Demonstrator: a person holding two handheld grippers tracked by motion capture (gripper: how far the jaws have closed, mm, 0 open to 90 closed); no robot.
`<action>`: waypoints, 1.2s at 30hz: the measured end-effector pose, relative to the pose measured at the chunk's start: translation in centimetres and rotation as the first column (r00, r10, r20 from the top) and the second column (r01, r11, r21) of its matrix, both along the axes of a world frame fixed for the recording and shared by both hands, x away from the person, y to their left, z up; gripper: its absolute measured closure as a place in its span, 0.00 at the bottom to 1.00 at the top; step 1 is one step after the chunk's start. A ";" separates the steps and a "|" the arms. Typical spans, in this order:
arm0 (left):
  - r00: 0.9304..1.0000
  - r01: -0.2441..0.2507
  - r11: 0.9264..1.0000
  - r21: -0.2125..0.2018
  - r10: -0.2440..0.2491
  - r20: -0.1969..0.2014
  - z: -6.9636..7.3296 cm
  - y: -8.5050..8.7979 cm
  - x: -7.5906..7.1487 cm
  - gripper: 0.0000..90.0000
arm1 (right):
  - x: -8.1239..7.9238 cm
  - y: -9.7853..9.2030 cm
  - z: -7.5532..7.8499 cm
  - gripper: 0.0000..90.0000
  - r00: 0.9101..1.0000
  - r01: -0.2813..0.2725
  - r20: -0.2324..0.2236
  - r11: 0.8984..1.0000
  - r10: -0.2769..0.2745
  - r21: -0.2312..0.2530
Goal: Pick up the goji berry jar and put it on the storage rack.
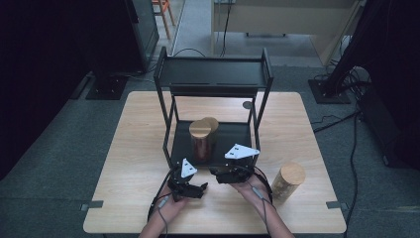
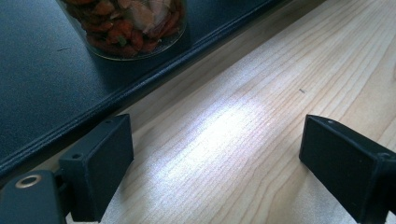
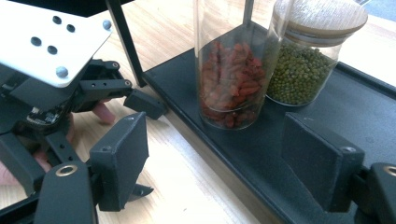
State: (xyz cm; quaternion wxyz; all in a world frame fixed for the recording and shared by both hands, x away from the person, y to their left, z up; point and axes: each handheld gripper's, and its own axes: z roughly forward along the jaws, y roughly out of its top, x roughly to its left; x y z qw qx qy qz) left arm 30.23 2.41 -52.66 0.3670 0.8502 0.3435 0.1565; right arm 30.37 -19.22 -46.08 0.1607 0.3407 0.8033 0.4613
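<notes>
Two hand-held grippers, nearest the high camera at the table's front edge: left gripper and right gripper, each with jaws spread apart and nothing between them. Three glass jars with wooden lids: one of red dried berries and one of green beans, standing touching on the lower tier of one black two-tier rack, just beyond the grippers. The third jar stands on the wooden table right of the right hand.
</notes>
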 end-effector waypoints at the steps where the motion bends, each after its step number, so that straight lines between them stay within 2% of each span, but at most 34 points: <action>1: 1.000 0.000 1.000 0.000 0.000 0.000 0.0 0.0 0.0 0.11 | -0.1 0.0 0.0 0.26 1.000 -0.002 0.000 1.000 0.002 0.002; 13: 1.000 0.003 1.000 0.000 -0.003 0.000 0.0 -0.1 -0.1 0.11 | -0.9 -0.8 -0.2 0.26 1.000 -0.007 0.001 1.000 0.007 -0.007; 26: 1.000 0.007 1.000 0.000 -0.007 0.000 0.0 -0.1 -0.1 0.11 | -2.1 -2.5 0.6 0.25 1.000 0.009 -0.006 1.000 -0.009 0.013; 36: 1.000 0.011 1.000 0.001 -0.011 -0.001 0.0 -0.1 -0.2 0.11 | -2.9 -3.0 1.5 0.25 1.000 0.010 0.001 1.000 -0.010 -0.009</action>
